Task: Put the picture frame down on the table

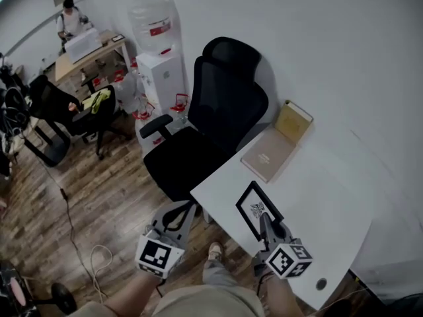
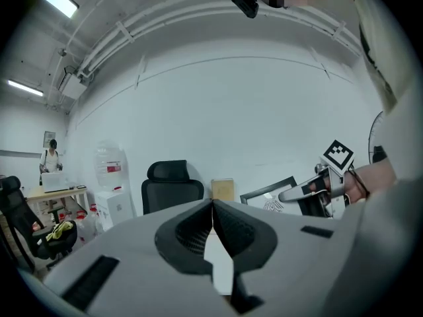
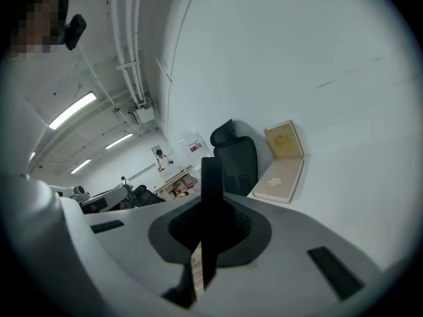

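The picture frame (image 1: pixel 257 209) is black with a white picture inside. It is held tilted above the white table (image 1: pixel 330 203), near the table's front left corner. My right gripper (image 1: pixel 266 224) is shut on the frame's lower edge. In the right gripper view the frame (image 3: pixel 211 183) shows edge-on as a dark strip between the jaws of my right gripper (image 3: pixel 213 210). My left gripper (image 1: pixel 177 215) hangs off the table's left edge, over the floor, with its jaws together on nothing. The left gripper view shows my left gripper's (image 2: pixel 213 205) pads meeting, with the frame (image 2: pixel 268 193) beyond at right.
A tan box with an open lid (image 1: pixel 272 152) lies at the table's far edge against the wall. A black office chair (image 1: pixel 211 124) stands just left of the table. A water dispenser (image 1: pixel 158 51) and a person at a desk (image 1: pixel 69 18) are farther left.
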Action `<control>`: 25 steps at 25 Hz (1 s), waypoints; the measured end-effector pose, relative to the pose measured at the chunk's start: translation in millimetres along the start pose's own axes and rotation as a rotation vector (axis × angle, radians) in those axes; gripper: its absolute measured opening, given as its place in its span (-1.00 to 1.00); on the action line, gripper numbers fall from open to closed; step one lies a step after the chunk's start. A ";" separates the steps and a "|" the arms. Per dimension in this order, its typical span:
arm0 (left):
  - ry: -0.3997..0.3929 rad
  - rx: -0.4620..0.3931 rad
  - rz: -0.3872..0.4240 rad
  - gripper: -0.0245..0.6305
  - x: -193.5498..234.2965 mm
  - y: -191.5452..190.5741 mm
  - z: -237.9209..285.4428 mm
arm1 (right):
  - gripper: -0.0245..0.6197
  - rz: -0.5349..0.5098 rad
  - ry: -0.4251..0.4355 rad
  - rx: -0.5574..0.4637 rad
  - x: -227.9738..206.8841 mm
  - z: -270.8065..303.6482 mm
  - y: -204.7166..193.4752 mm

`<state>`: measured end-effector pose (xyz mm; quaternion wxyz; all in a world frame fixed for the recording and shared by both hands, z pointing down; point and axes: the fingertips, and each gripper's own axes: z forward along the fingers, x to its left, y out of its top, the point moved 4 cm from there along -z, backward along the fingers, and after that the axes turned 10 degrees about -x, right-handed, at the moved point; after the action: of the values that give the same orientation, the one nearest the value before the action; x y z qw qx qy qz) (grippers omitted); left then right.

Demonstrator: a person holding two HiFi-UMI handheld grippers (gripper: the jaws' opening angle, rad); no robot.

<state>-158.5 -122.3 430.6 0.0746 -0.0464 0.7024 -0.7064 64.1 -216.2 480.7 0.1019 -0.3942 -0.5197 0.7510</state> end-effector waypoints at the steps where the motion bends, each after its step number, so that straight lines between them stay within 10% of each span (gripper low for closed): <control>1: -0.002 0.017 -0.003 -0.86 4.7 -5.4 13.4 | -0.83 0.025 -0.001 0.019 -8.3 13.6 -2.3; 25: -0.210 0.249 -0.065 -0.86 80.7 -88.3 179.2 | -0.82 0.358 -0.165 0.222 -102.3 190.7 -72.6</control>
<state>-211.0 -312.4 517.3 0.1299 -0.1329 0.5960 -0.7812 -19.3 -375.5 621.3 -0.0332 -0.4038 -0.3620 0.8395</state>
